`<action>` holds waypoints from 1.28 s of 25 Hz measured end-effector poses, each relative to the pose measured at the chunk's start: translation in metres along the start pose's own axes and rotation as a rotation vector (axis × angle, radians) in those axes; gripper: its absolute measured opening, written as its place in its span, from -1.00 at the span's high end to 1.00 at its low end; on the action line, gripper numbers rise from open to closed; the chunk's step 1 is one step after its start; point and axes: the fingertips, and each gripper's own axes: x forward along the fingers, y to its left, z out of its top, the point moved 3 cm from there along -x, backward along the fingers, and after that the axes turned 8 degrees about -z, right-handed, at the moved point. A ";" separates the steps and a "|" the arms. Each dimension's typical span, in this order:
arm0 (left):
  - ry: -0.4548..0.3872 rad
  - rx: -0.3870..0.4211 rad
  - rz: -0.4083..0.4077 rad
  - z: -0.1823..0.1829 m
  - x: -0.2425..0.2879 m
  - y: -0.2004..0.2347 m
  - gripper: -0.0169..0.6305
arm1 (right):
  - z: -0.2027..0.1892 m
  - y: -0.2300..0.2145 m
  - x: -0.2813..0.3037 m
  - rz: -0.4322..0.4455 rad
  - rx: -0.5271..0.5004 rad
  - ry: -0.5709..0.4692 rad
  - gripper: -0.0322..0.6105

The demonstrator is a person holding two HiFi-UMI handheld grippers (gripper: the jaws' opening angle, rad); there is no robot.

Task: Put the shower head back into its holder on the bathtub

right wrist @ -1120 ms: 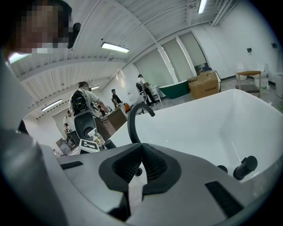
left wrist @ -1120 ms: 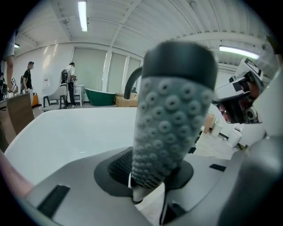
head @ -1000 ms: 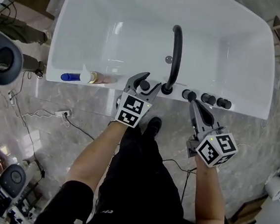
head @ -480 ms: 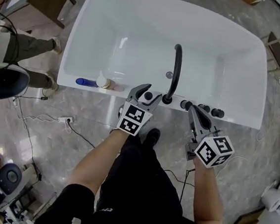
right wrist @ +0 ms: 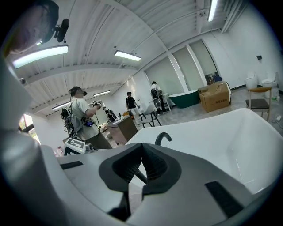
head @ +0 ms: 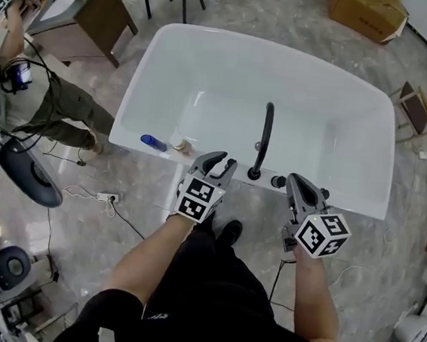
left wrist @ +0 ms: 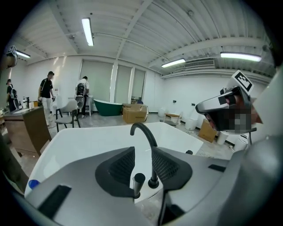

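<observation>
The white bathtub (head: 172,56) fills the head view, with a black arched faucet (head: 264,138) on its near rim. The black shower head (left wrist: 139,180) stands upright in its holder on that rim, just left of the faucet (left wrist: 144,132). My left gripper (head: 223,161) hovers above and short of it. Its jaws have just been closing and now stand partly open, with nothing gripped; the shower head only shows through the gap. My right gripper (head: 298,183) is shut and empty, raised near the black knobs (head: 278,182).
A blue bottle (head: 153,143) and a pale bottle (head: 178,144) lie on the rim at the left. A person (head: 32,90) stands left of the tub by a brown cabinet (head: 100,18). A power strip (head: 107,196) and cables lie on the floor.
Both grippers have risen away from the tub rim, and the tub looks smaller in the head view. The left jaws have narrowed. The shower head stays in its holder.
</observation>
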 end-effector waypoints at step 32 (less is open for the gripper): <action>-0.339 0.030 0.072 0.209 -0.150 0.051 0.82 | 0.161 0.081 -0.029 0.000 -0.165 -0.309 0.86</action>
